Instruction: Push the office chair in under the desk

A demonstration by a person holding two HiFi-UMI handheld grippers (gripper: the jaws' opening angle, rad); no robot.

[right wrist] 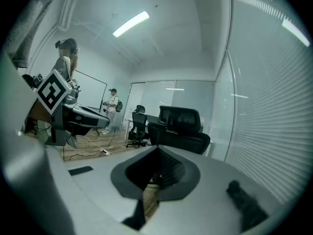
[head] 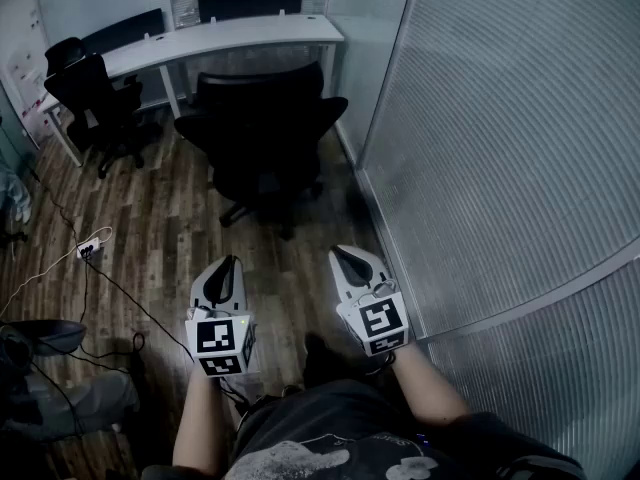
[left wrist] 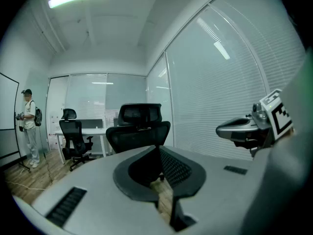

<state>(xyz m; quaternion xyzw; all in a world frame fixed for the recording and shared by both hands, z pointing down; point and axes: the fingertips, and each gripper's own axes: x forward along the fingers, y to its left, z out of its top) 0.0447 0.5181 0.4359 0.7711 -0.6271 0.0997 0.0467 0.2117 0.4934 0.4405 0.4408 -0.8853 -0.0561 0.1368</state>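
A black office chair (head: 262, 128) stands on the wood floor in front of a white desk (head: 225, 38), its back towards me; it also shows in the left gripper view (left wrist: 139, 129) and the right gripper view (right wrist: 180, 126). My left gripper (head: 231, 264) and right gripper (head: 340, 255) are held side by side, well short of the chair and touching nothing. Both are shut with nothing between their jaws.
A second black chair (head: 92, 93) stands at the desk's left end. A ribbed glass wall (head: 500, 148) runs along the right. Cables and a power strip (head: 88, 248) lie on the floor at left. A person (left wrist: 28, 124) stands far off at left.
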